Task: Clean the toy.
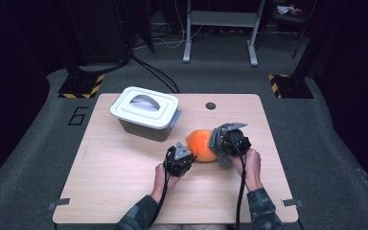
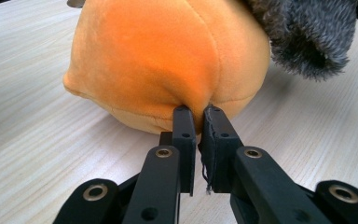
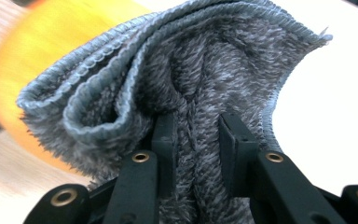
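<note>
Jaws of the left gripper (image 2: 198,116) are pinched nearly together on a small fold of orange fabric at the near underside of the plush toy (image 2: 168,56), so this gripper holds the toy in place on the table (image 2: 37,140). In the high view the toy (image 1: 200,143) lies at about 1 o'clock from the left gripper (image 1: 186,154), touching it, and its long axis runs from 10 o'clock to 4 o'clock across the table. The right gripper (image 3: 196,126) stands at 3 o'clock of the toy and has its jaws closed on a bunched grey fluffy cloth (image 3: 191,70), which hangs against the toy's right end. I judge that the next move is a wipe with the cloth toward 9 o'clock over the orange surface, and the right hand (image 1: 252,163) is the nearer one for it. A white lidded box (image 1: 146,112) sits at 11 o'clock, well apart. On the floor at the table's left a number "6" (image 1: 78,116) can be read; I see no brand or label.
</note>
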